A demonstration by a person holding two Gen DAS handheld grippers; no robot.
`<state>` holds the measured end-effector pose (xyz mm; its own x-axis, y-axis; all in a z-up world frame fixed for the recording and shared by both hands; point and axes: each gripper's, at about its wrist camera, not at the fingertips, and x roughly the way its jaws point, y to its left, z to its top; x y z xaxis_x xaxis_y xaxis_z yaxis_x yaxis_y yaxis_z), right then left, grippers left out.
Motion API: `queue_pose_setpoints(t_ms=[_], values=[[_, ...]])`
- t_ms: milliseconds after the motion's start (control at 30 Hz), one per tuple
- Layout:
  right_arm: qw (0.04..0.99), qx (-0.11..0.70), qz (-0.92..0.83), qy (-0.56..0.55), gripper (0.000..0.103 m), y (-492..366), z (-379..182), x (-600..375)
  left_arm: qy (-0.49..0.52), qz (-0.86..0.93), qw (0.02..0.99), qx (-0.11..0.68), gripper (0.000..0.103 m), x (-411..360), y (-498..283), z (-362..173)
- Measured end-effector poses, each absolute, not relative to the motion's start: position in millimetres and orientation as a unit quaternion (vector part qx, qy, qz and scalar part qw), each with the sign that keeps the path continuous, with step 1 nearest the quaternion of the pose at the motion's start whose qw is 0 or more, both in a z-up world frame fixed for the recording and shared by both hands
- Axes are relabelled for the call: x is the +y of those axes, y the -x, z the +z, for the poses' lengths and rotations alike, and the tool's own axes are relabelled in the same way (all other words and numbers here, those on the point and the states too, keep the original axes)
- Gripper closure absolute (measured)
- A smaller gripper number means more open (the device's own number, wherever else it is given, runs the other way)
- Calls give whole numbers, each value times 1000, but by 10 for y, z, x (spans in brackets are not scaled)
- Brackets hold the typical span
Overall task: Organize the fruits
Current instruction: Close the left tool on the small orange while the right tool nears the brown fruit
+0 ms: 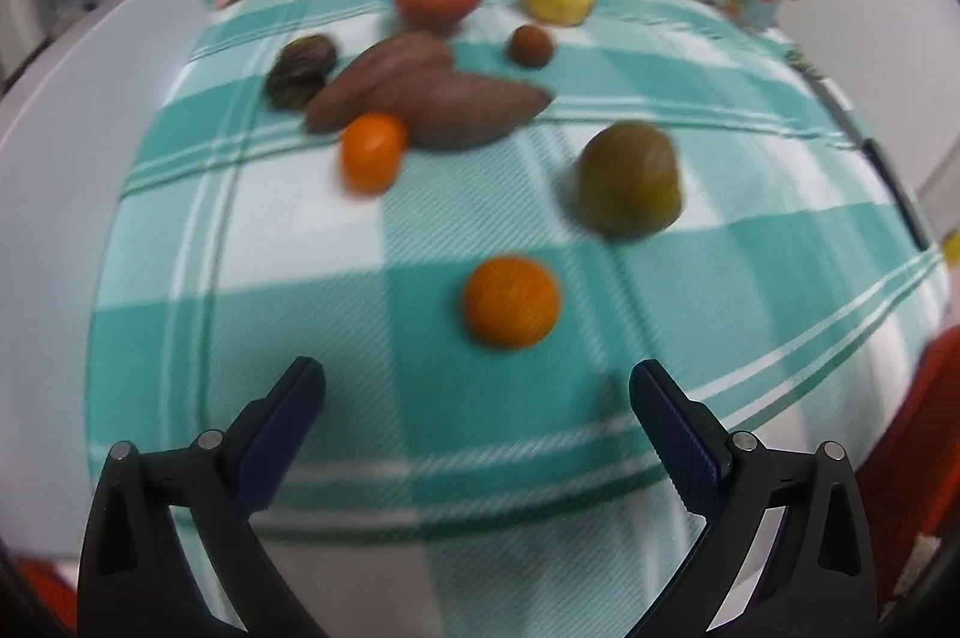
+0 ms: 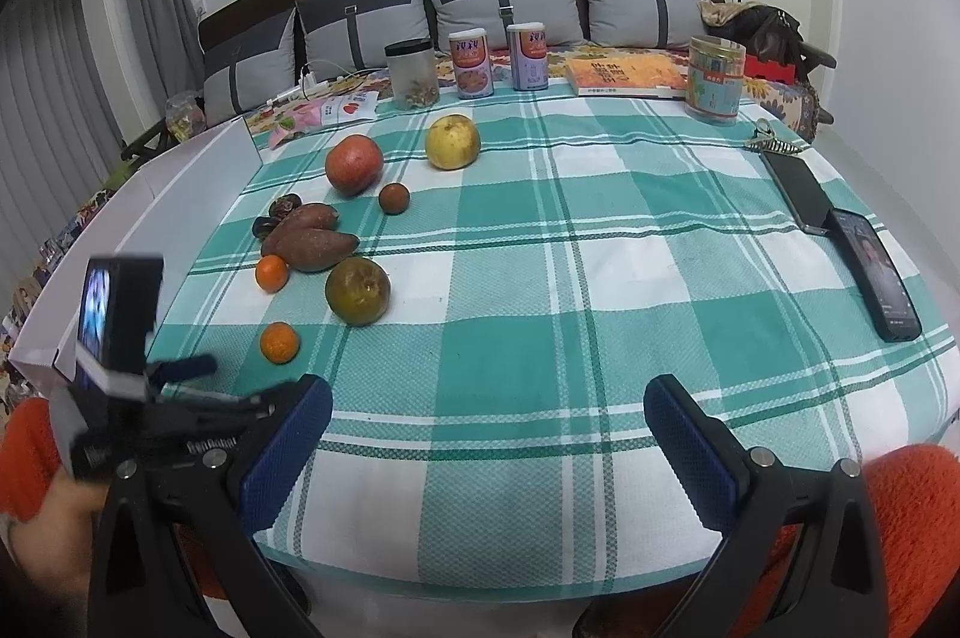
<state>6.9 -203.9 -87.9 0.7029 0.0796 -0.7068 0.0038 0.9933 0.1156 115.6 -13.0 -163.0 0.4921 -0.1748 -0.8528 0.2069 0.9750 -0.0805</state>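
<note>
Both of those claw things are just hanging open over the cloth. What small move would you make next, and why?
Probably ease the left tool forward so its open fingers straddle the nearest small orange. That fruit lies alone on the checked cloth, straight ahead of the tool and closer than any other. The right tool is open too, but faces bare cloth.

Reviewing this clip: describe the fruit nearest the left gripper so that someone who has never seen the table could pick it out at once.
Start at the green-and-white checked cloth and find the fruit cluster on its left side. The nearest piece to the viewer there is a small orange, lying alone just ahead of the open left gripper. A second small orange touches the sweet potatoes; this one touches nothing.
</note>
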Motion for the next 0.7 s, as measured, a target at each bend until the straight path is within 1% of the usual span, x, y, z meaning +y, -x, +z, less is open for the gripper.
queue_pose_setpoints(t_ms=[200,433,467,500,533,567,633,700], values=[[921,385,14,-60,0,-74,-875,-2089,2,-126,862,491,2,-97,-1228,-1654],[912,405,10,-68,0,-160,-974,-2107,-19,-129,876,465,4,-156,-1269,-1599],[912,405,10,-65,0,-157,-978,-2101,-21,-130,878,461,14,-167,-1269,-1593],[912,405,10,-62,0,-158,-982,-2090,-23,-133,878,459,40,-178,-1274,-1592],[912,406,10,-61,0,-161,-985,-2081,-25,-138,874,464,52,-190,-1290,-1610],[911,409,10,-58,0,-170,-1001,-2069,-25,-142,871,470,66,-190,-1304,-1631],[908,415,15,-59,0,-210,-1017,-2052,-23,-144,875,461,71,-167,-1291,-1608],[905,420,39,-60,0,-339,-1012,-2001,-8,-143,878,457,73,-100,-1282,-1571]])
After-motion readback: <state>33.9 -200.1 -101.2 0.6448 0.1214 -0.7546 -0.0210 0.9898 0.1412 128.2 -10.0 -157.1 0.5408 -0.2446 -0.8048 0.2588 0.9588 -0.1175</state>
